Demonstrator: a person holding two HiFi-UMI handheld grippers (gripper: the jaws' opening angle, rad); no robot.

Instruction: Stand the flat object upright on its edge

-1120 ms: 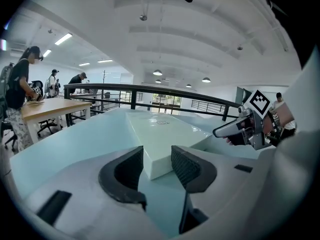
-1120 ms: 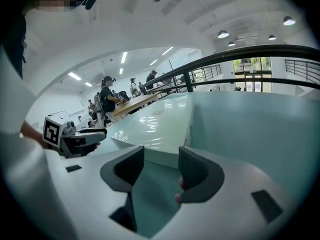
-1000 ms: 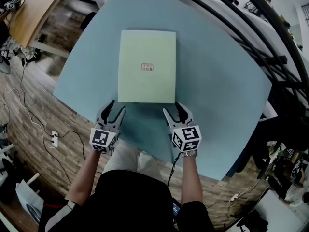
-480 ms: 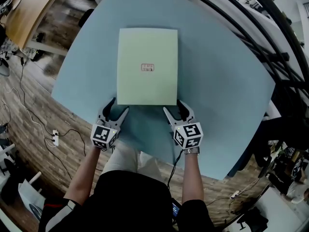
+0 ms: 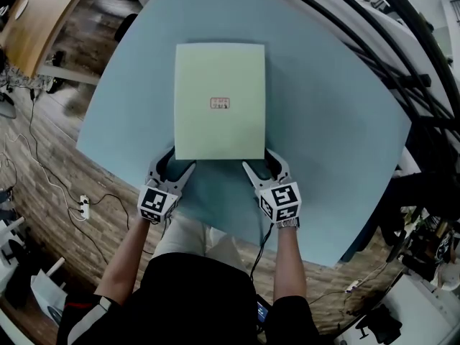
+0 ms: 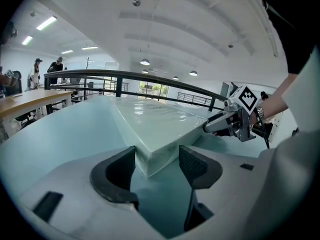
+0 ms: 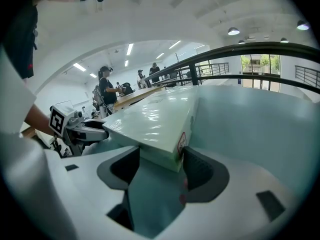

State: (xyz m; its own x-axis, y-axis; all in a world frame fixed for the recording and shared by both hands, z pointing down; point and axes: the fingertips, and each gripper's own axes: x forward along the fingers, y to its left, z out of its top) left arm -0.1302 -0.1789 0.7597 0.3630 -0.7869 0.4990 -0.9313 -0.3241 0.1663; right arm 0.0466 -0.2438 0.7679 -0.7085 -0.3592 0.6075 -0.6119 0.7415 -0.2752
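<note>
A pale green flat box [image 5: 219,99] lies flat on the blue table [image 5: 323,121]; the left gripper [image 5: 176,165] and right gripper [image 5: 260,162] straddle its near corners, jaws apart; raising it has seemingly not yet begun.

Corner of pale green box [image 6: 155,121] between spread fingers [image 6: 196,165] of left gripper [image 6: 157,158]
</note>
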